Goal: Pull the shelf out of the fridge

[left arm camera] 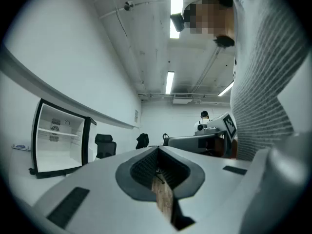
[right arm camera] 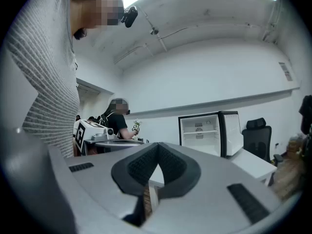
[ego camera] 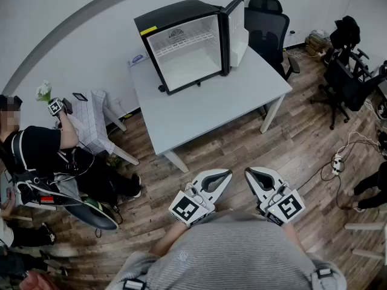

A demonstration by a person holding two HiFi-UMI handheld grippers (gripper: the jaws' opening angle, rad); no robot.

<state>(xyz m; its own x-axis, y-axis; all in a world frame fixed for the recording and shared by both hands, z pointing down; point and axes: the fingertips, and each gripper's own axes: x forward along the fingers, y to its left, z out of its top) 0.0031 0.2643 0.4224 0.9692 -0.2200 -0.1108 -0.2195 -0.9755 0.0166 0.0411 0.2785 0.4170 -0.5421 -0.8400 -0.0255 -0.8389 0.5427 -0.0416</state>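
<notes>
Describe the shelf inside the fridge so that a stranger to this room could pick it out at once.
Find the white table on the wooden floor; a black mini fridge stands on its far left part with its door swung open to the right. Across the upper part of the white interior runs the shelf, a white wire rack, the only barred piece among smooth walls.

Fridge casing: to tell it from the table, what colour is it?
The fridge is black outside, white inside; best seen in the head view.

How the shelf (ego camera: pixel 181 43) sits in the fridge (ego camera: pixel 175 18) is too small to tell; the left edge crops a seated person (ego camera: pixel 36 151)
</notes>
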